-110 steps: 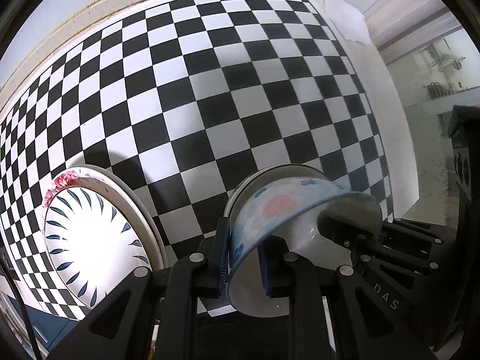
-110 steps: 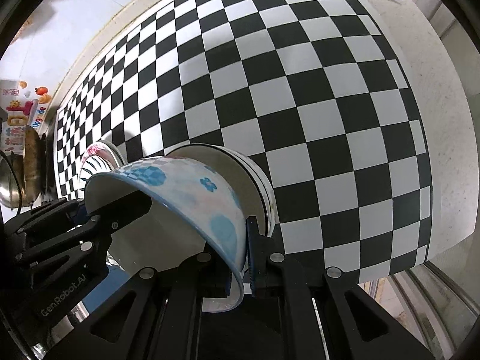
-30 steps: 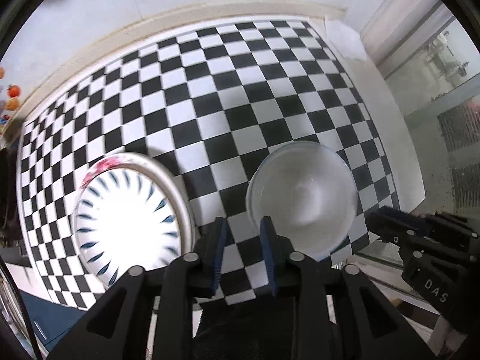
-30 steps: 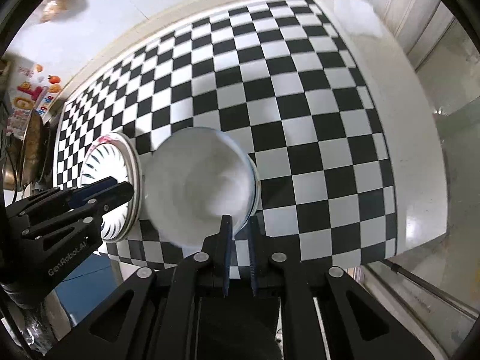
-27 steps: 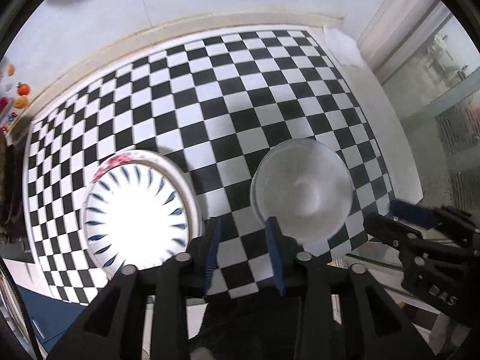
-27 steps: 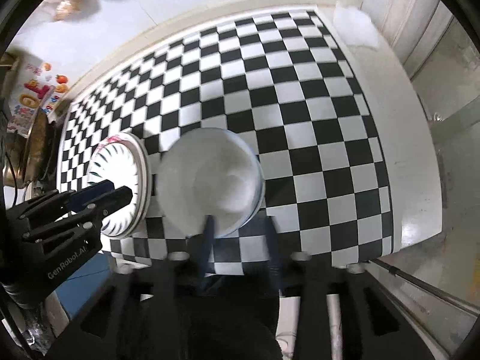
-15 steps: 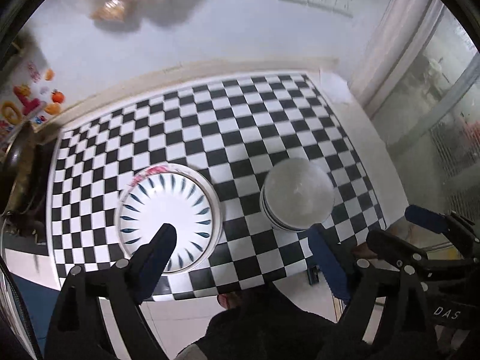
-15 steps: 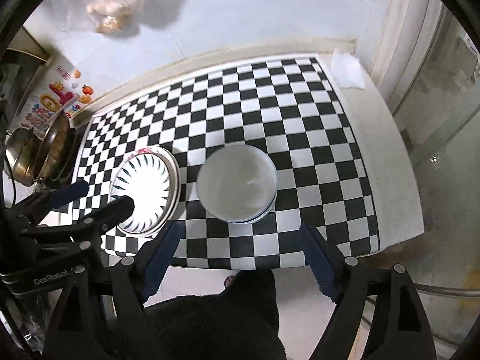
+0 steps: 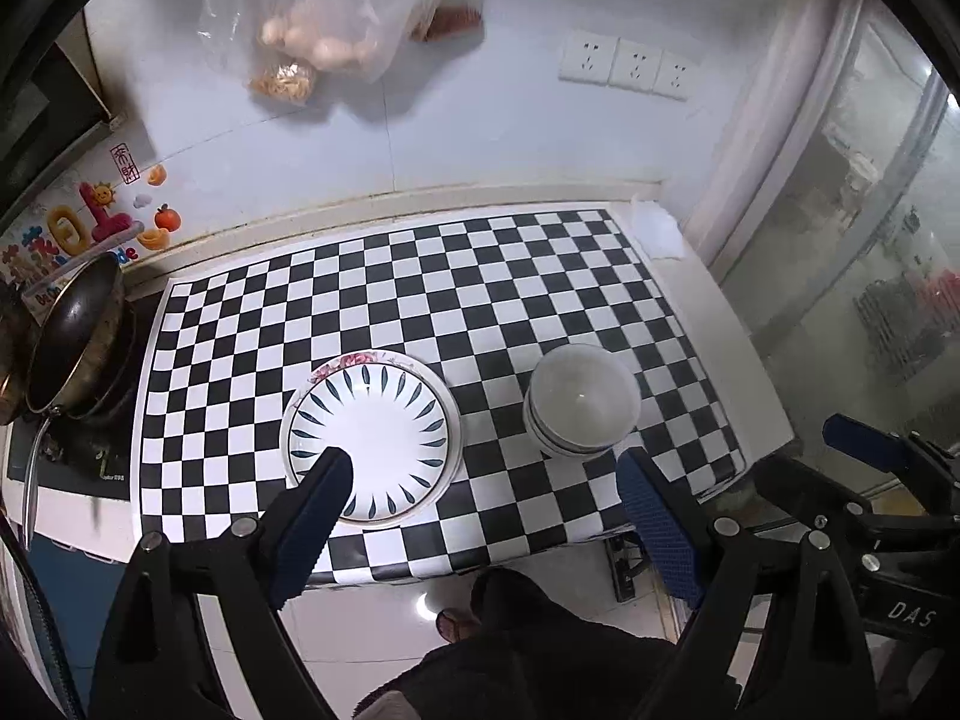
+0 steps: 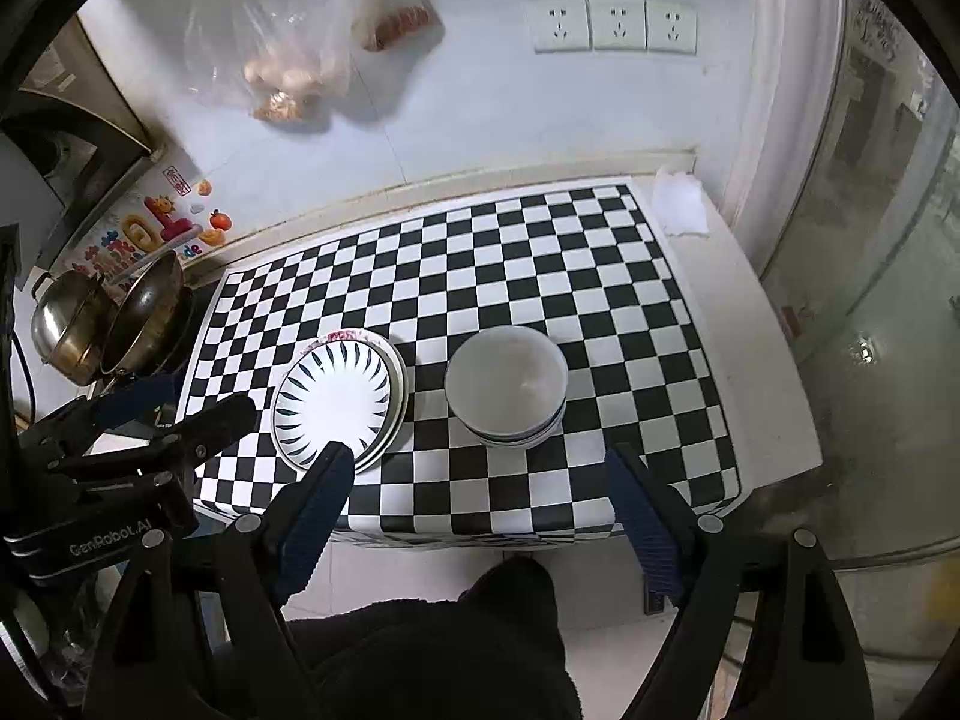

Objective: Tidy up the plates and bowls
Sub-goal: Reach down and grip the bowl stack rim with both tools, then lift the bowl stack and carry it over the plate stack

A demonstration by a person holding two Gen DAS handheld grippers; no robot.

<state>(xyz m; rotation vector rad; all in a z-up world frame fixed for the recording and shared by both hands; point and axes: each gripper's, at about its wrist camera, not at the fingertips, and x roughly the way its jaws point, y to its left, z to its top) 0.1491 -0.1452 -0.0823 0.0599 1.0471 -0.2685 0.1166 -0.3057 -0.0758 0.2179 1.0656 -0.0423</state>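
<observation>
A stack of plates (image 9: 372, 432), the top one white with blue leaf marks, sits on the checkered counter (image 9: 420, 288). To its right stands a stack of white bowls (image 9: 579, 408). Both show in the right wrist view too: plates (image 10: 339, 399), bowls (image 10: 507, 387). My left gripper (image 9: 483, 474) is open and empty, high above the counter's front edge. My right gripper (image 10: 480, 468) is open and empty, also pulled back. The other gripper shows at each view's side (image 9: 864, 480) (image 10: 150, 420).
A wok (image 9: 72, 342) and a steel pot (image 10: 66, 330) sit on the stove at the left. Plastic bags (image 9: 324, 18) hang on the wall, with sockets (image 9: 624, 66) to the right. A white cloth (image 9: 657, 234) lies at the counter's back right corner. A glass door (image 9: 870, 240) is on the right.
Both grippers let go of the flowered bowl onto the bowl stack, opened wide, and pulled back and up away from the counter.
</observation>
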